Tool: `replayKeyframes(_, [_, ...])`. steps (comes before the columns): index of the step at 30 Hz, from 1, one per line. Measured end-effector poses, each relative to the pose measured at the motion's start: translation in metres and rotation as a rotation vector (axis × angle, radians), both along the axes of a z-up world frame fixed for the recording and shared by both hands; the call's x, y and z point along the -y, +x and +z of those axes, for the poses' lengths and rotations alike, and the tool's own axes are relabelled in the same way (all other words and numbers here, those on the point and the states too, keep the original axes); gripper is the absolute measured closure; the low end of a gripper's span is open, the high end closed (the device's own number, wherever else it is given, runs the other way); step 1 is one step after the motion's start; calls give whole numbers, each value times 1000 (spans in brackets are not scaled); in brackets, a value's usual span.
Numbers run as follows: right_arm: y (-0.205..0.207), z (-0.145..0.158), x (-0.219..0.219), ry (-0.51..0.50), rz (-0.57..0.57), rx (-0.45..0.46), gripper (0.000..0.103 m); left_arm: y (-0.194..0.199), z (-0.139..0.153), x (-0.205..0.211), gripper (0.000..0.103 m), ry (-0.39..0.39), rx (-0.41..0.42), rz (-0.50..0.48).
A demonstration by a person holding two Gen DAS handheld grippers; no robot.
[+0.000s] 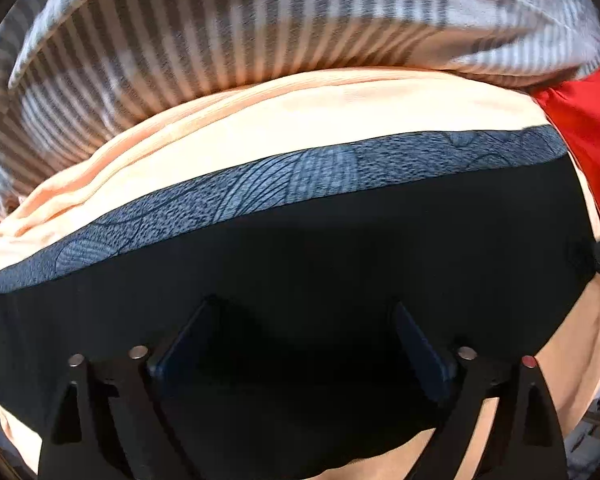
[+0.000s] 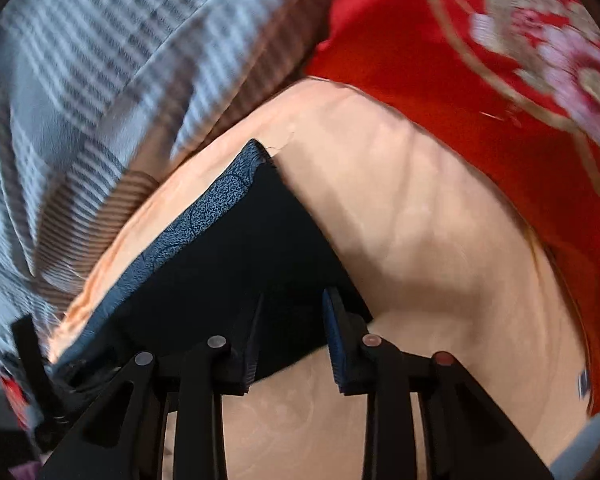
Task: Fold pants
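Left tool (image 1: 300, 320) stands spread wide over the black pants (image 1: 300, 248), gripping nothing. Those pants lie flat on a peach sheet (image 1: 300, 108), patterned waistband (image 1: 300, 168) outward. Right tool (image 2: 292, 320) straddles their corner (image 2: 220, 264), part-open, not pinching.

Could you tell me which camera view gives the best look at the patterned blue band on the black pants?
The left wrist view: there the blue band runs unbroken across nearly the whole picture, its line pattern sharp. The right wrist view shows only a shorter, foreshortened stretch, ending at a corner of the black pants.
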State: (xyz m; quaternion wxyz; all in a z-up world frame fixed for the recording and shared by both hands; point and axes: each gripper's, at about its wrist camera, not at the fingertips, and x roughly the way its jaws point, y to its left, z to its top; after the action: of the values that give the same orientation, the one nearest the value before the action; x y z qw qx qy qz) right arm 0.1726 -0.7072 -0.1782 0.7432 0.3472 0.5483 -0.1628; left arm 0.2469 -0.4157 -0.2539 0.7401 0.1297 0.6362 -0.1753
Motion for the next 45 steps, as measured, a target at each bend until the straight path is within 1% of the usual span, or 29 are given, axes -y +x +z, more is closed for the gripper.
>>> replayKeyframes(1, [-2, 2, 2, 6, -7, -1, 69, 2, -4, -2, 1, 1, -11, 13])
replayKeyframes(3, [-9, 9, -2, 22, -21, -4, 63, 5, -9, -4, 1, -8, -44, 44])
replayKeyframes(4, [-15, 11, -3, 25, -26, -10, 59, 5, -9, -3, 1, -3, -42, 37])
replayKeyframes(6, [-26, 12, -8, 46, -33, -21, 59, 3, -8, -3, 1, 2, -29, 29])
replayKeyframes(9, [-55, 11, -9, 117, -58, -15, 56, 2, -8, -3, 1, -4, -17, 31])
replayKeyframes(11, [-63, 2, -15, 166, -73, -7, 53, -1, -10, -4, 1, -5, -9, 31])
replayKeyframes(16, [-63, -17, -17, 247, -105, 29, 52, -9, -9, -5, 1, -11, -2, 31])
replayKeyframes(21, [-64, -31, -14, 370, -163, 137, 51, -10, -6, -7, 1, -6, -1, 34])
replayKeyframes(23, [-66, -40, -11, 417, -200, 164, 51, -10, -6, -6, 1, -3, -3, 33])
replayKeyframes(25, [-68, -49, -8, 448, -231, 182, 50, -9, -6, -5, 1, -1, -4, 32])
replayKeyframes(29, [-74, -59, -5, 497, -279, 253, 50, -10, -6, -5, 1, -2, 0, 30])
replayKeyframes(33, [-69, -62, 0, 521, -298, 318, 50, -11, -5, -3, 1, -1, 3, 29])
replayKeyframes(40, [-33, -67, 4, 485, -292, 409, 50, -12, -4, -2, 1, 1, 9, 25])
replayKeyframes(42, [-23, -68, 4, 481, -282, 423, 50, -12, -2, -1, 1, 7, 13, 30])
replayKeyframes(43, [-18, -68, 3, 490, -274, 426, 49, -12, 3, 1, 1, 22, 22, 32])
replayKeyframes(44, [-13, -68, 2, 506, -265, 424, 51, -11, 9, 3, 1, 21, 39, 32])
replayKeyframes(45, [-8, -69, 2, 527, -257, 404, 54, -9, 17, 4, 1, 3, 65, 36])
